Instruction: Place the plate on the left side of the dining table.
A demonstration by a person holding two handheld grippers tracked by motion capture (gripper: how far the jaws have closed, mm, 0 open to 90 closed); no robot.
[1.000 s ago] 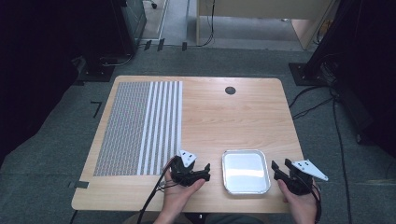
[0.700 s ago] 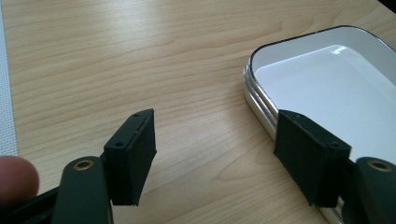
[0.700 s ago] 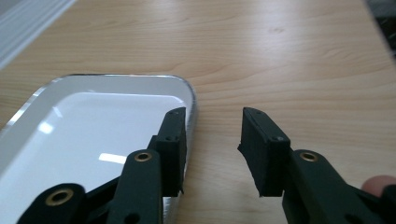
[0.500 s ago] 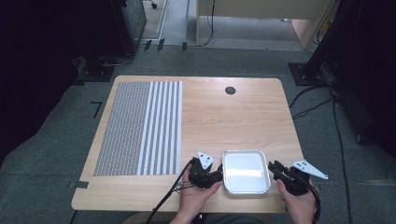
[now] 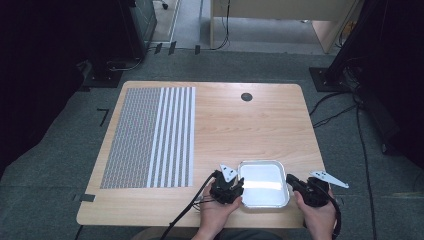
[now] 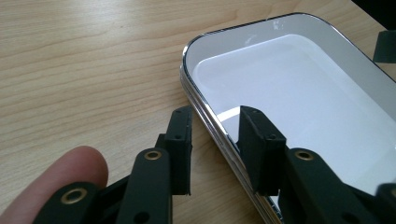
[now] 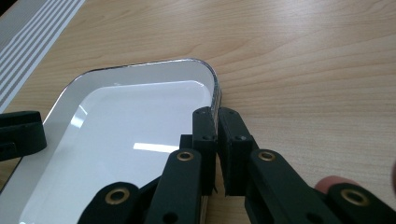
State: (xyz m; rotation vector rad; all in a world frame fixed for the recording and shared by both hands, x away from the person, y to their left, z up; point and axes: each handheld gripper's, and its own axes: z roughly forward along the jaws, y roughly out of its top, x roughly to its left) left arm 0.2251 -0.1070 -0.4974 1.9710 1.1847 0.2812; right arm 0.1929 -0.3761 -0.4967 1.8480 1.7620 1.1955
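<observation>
- A shallow silvery tray (image 5: 263, 183) with rounded corners lies flat on the wooden bench (image 5: 235, 125), near the bench's 6 o'clock edge and a little toward 3 o'clock of its middle
- The left hand-held gripper (image 5: 239, 186) sits at the tray's 9 o'clock side; in the left gripper view (image 6: 215, 140) its jaws straddle the tray's rim (image 6: 205, 116), one jaw outside over the wood, the other inside over the tray's floor
- Those jaws have just been closing, with the rim between them; a gap shows beside each pad, so they do not yet press on the metal
- The right hand-held gripper (image 5: 291, 181) sits at the tray's 3 o'clock side; in the right gripper view (image 7: 217, 133) its jaws are drawn together on the tray's rim (image 7: 215, 91), pinching the thin edge near the corner
- These jaws have just been closing too, with the rim caught between them
- A person's hand (image 5: 216, 212) holds the left tool and another hand (image 5: 317, 215) holds the right, both coming in from the 6 o'clock edge
- A grey-and-white striped mat (image 5: 150, 137) covers the bench toward 9 o'clock, well apart from the tray
- A small dark round cap (image 5: 246, 96) sits in the bench top near its 12 o'clock edge
</observation>
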